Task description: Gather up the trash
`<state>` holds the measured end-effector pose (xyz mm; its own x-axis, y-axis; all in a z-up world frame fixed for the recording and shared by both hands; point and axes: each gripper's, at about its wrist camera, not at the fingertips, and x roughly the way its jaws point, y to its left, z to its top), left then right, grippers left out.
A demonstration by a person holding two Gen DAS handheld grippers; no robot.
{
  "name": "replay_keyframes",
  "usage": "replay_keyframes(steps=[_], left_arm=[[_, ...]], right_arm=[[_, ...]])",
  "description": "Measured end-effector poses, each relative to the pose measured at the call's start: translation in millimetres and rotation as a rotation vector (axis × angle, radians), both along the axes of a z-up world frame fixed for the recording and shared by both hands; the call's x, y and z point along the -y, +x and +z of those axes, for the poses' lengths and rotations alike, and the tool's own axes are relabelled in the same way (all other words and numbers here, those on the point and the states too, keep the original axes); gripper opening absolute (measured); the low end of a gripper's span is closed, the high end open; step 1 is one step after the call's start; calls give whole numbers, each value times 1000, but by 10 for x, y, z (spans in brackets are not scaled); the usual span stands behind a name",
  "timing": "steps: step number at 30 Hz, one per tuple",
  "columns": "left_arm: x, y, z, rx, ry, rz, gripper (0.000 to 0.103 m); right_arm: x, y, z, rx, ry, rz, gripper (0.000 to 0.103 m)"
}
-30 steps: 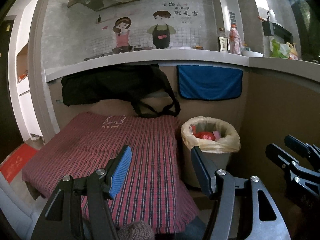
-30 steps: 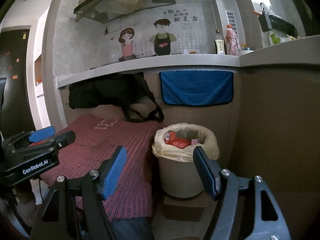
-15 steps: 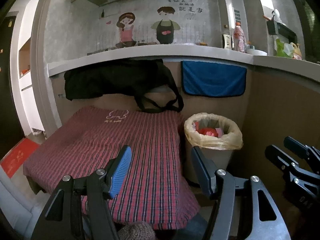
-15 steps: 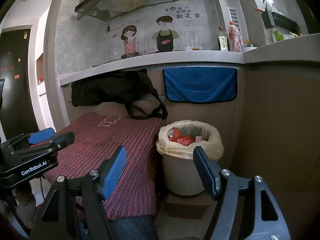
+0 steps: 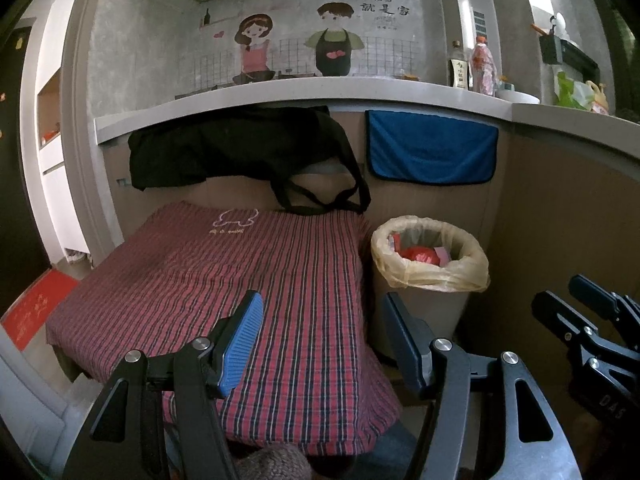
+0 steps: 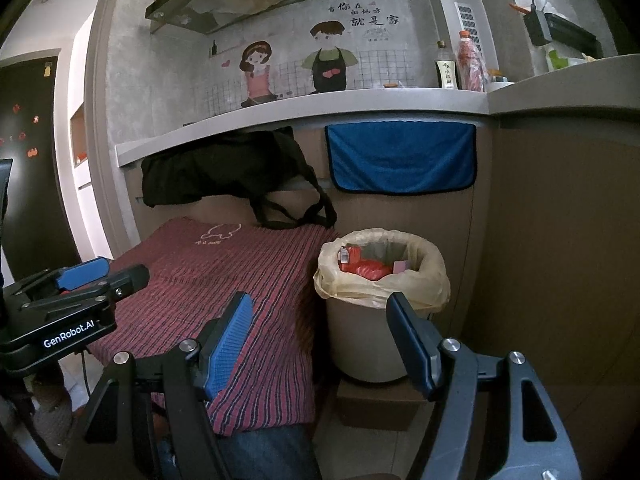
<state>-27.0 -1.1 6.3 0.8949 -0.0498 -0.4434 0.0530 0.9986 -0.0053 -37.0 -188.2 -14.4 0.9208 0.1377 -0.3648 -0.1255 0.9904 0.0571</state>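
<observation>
A pale bin with a yellowish bag liner [image 5: 474, 270] stands to the right of a table draped in a red striped cloth [image 5: 224, 280]. Red crumpled trash [image 5: 418, 255] and a pink scrap lie inside the bin. My left gripper [image 5: 322, 304] hovers open over the cloth's near right edge, nothing between its blue pads. In the right wrist view, the bin [image 6: 360, 340] sits just beyond my right gripper [image 6: 320, 302], which is open and holds nothing. The red trash [image 6: 366, 268] shows inside the liner. No loose trash shows on the cloth.
A black bag [image 5: 240, 148] and a blue towel [image 5: 432, 152] hang from the grey counter [image 5: 304, 90] behind the table. Bottles [image 5: 482, 66] stand on the counter. The bin rests on a cardboard box [image 6: 376, 404]. A brown panel wall [image 6: 560, 240] closes the right side.
</observation>
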Motion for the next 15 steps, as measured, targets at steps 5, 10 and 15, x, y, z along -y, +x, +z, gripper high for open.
replay_keyframes(steps=[5, 10, 15], left_arm=[[3, 1, -3, -1, -1, 4, 62], [-5, -2, -3, 0, 0, 1, 62], [-3, -4, -3, 0, -1, 2, 62]], right_arm=[[-6, -4, -3, -2, 2, 0, 67], [-1, -1, -3, -1, 1, 0, 67], [-3, -4, -1, -2, 3, -2, 67]])
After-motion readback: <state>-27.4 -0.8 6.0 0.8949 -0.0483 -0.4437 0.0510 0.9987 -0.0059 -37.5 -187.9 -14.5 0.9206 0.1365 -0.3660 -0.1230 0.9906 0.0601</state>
